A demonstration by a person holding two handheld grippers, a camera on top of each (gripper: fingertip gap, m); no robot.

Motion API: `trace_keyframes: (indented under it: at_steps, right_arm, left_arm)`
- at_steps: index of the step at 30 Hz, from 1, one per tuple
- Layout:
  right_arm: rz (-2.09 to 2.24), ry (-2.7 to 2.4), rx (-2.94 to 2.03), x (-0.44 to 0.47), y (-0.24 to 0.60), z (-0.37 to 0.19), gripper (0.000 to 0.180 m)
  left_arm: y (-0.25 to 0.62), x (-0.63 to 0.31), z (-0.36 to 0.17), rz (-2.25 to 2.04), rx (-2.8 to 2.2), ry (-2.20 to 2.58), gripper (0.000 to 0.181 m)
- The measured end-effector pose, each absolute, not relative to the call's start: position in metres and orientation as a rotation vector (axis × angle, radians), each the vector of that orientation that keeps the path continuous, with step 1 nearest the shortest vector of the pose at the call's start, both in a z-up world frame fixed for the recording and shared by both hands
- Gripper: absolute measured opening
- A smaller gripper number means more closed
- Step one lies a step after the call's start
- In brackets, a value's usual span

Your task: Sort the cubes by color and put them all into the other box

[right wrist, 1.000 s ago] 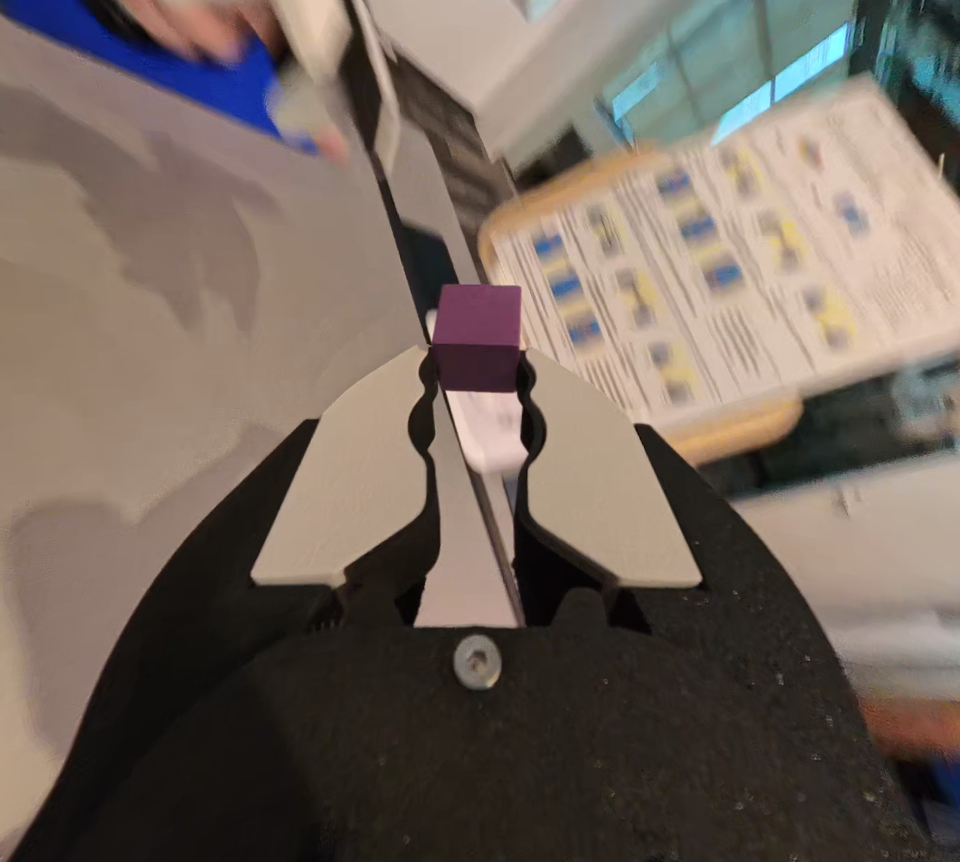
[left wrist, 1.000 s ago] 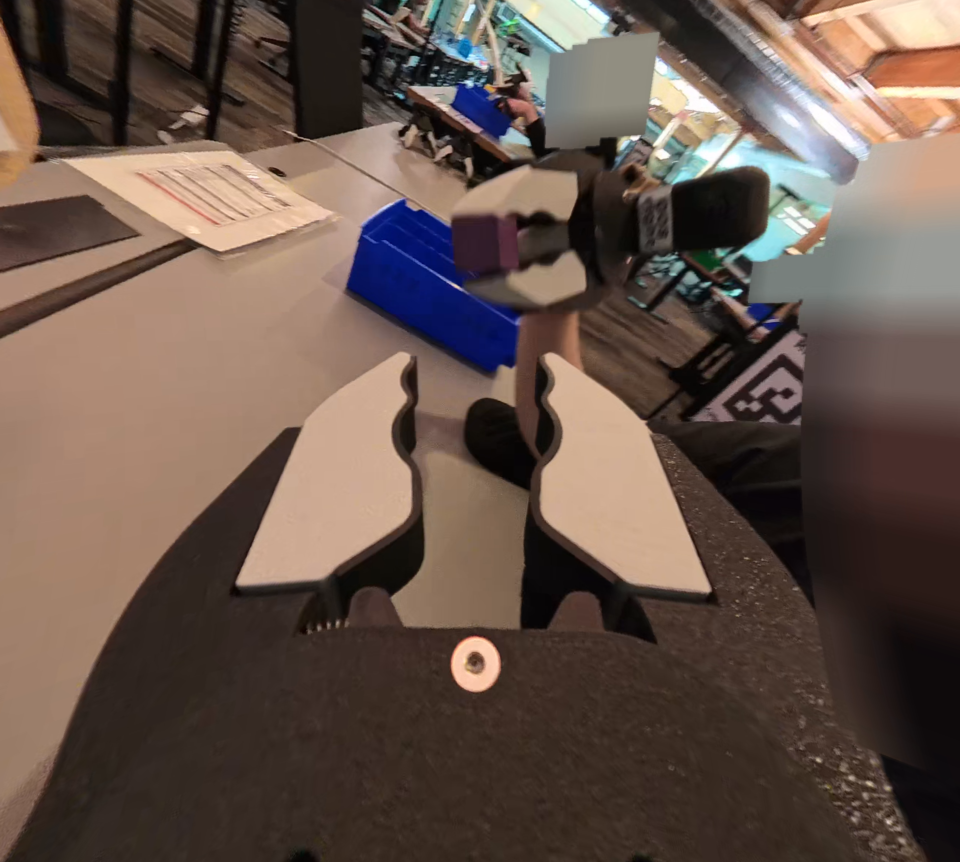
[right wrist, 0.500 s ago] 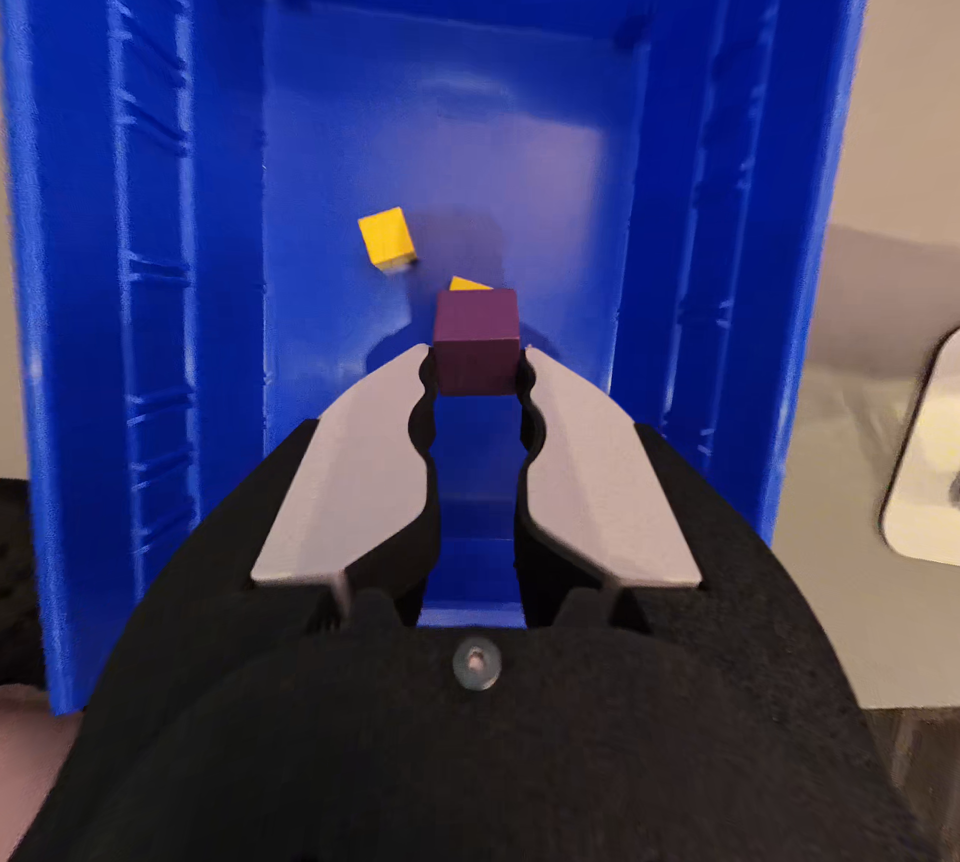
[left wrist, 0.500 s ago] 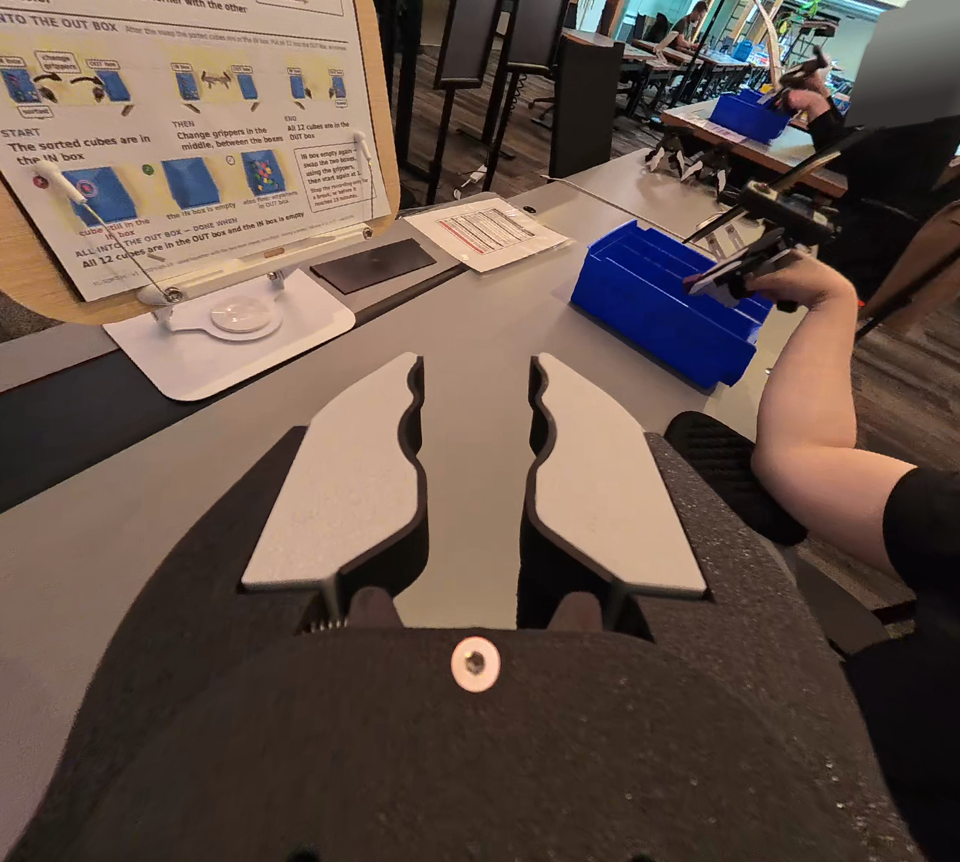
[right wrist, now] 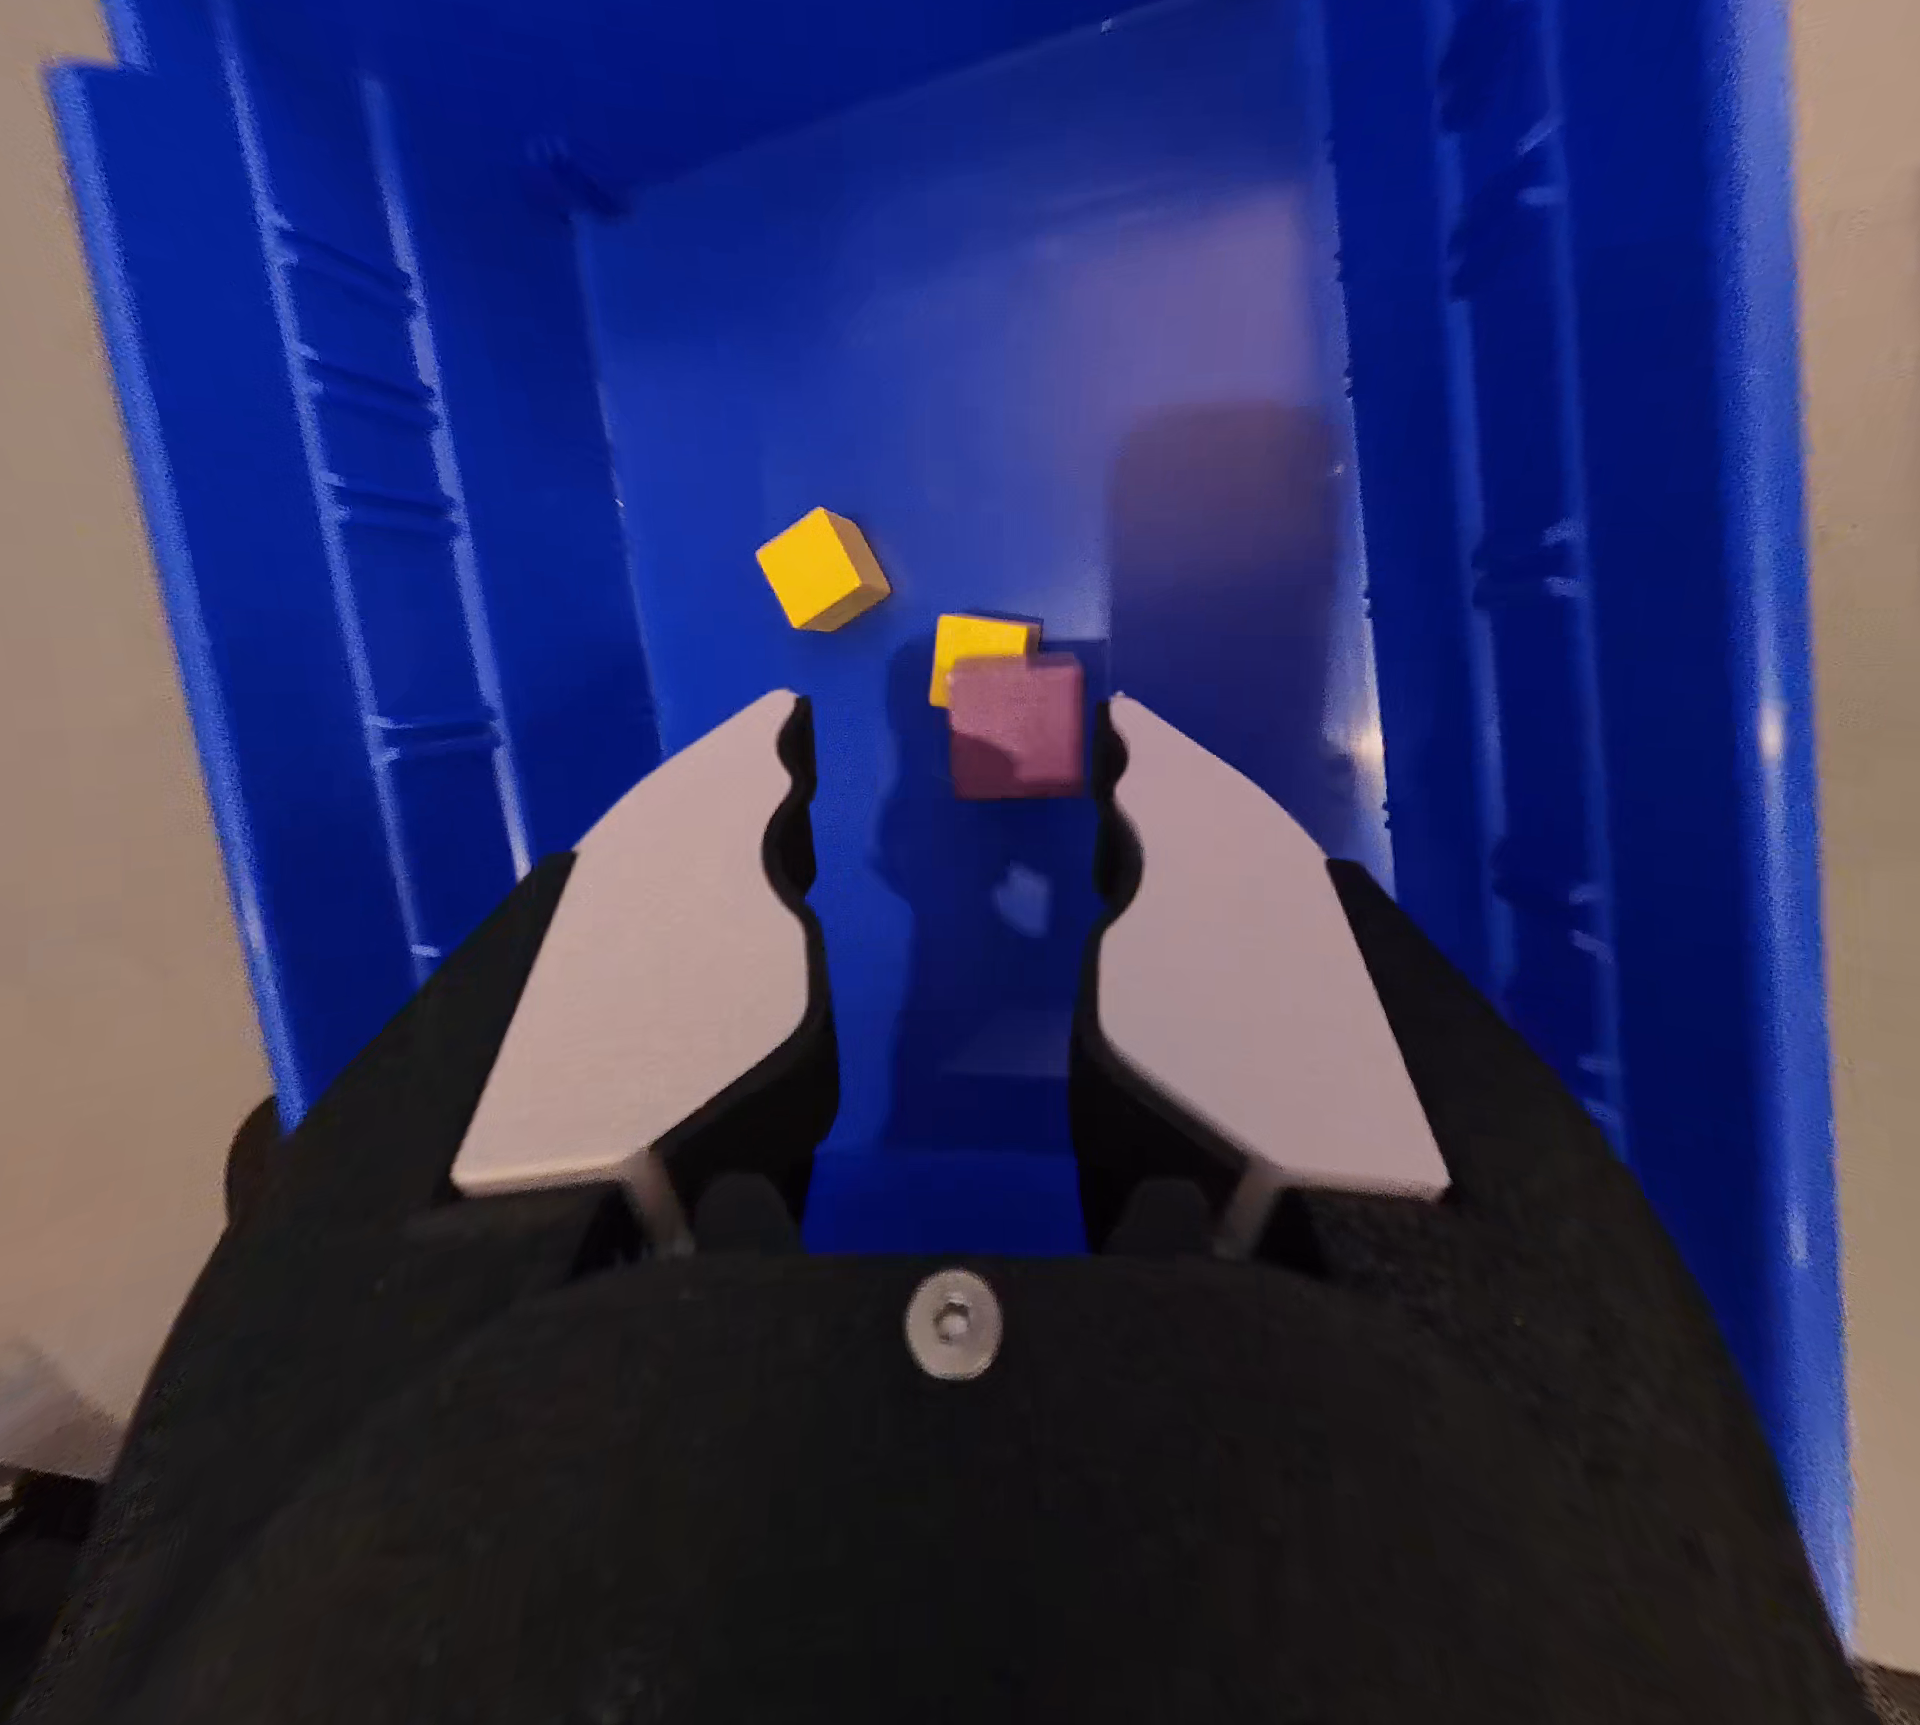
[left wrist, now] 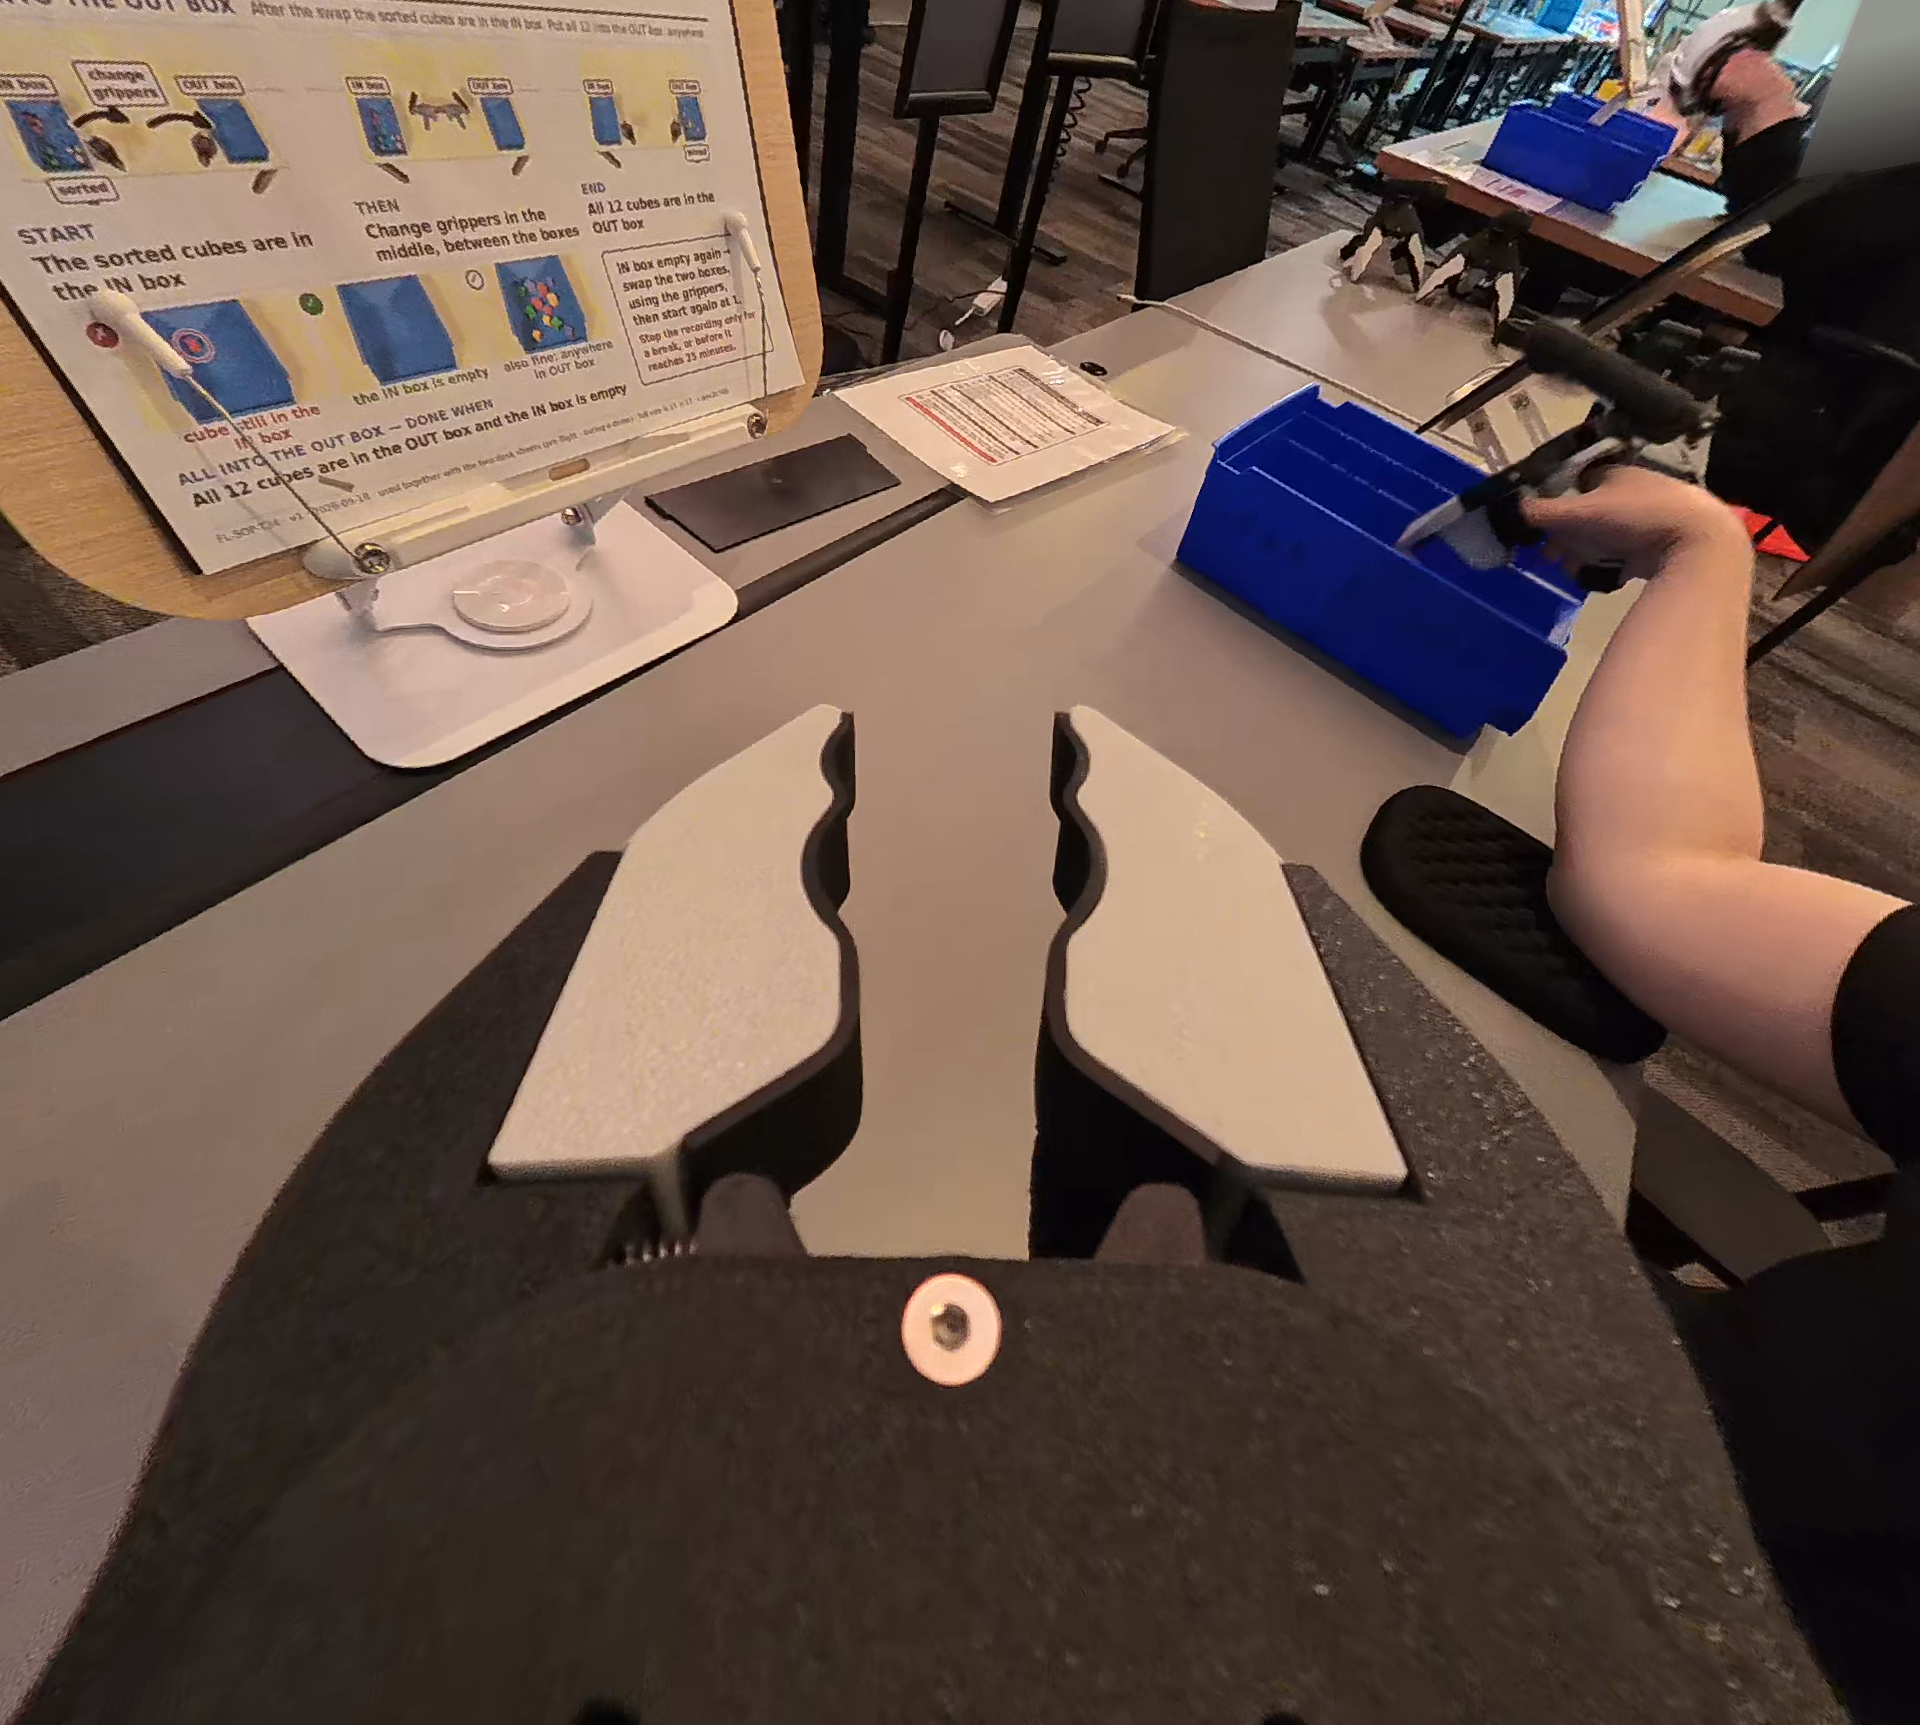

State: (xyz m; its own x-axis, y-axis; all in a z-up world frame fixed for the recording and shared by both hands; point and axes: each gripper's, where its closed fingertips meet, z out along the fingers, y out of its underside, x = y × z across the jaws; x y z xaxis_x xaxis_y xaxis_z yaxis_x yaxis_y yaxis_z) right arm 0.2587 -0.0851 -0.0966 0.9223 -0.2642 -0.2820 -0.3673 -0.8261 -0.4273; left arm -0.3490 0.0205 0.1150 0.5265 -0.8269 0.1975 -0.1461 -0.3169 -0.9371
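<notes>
My right gripper (right wrist: pixel 951 714) is open above the inside of a blue box (right wrist: pixel 416 532). A purple cube (right wrist: pixel 1013 735) is loose between its fingertips, close to the right finger and blurred. Two yellow cubes lie on the box floor: one (right wrist: pixel 821 569) to the left and one (right wrist: pixel 982 641) partly behind the purple cube. My left gripper (left wrist: pixel 951 725) is open and empty over the grey table (left wrist: pixel 935 636). In the left wrist view the blue box (left wrist: pixel 1361 553) stands at the right, with the right gripper (left wrist: pixel 1455 522) and a hand over it.
An instruction board (left wrist: pixel 364 148) on a white stand (left wrist: pixel 499 636) stands at the far left. A black plate (left wrist: pixel 774 491) and a bagged sheet (left wrist: pixel 1013 418) lie behind. A black armrest pad (left wrist: pixel 1496 906) and a forearm (left wrist: pixel 1662 792) are at the right. Another blue box (left wrist: pixel 1569 153) sits on a far table.
My right gripper has opened and let go of the purple cube inside the blue box. It also moved lower into the box. My left gripper stays open and has hardly moved.
</notes>
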Motion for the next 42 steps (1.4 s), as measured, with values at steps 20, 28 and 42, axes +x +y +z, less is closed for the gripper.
trace_keyframes:
  at_steps: [20,28,42]
  right_arm:
    - [-0.031,-0.243,-2.054,0.129,0.016,0.077,0.043]
    - [-0.106,-0.456,-2.192,0.089,0.032,0.045,0.047]
    - [-0.084,-0.538,-2.201,0.062,0.038,0.041,0.047]
  left_arm:
    - [-0.002,-0.648,0.117,-0.023,-1.852,-0.087,0.031]
    - [0.074,-0.658,0.046,-0.147,-2.063,-0.015,0.022]
    - [0.176,-0.667,-0.12,0.099,-2.551,0.332,0.061]
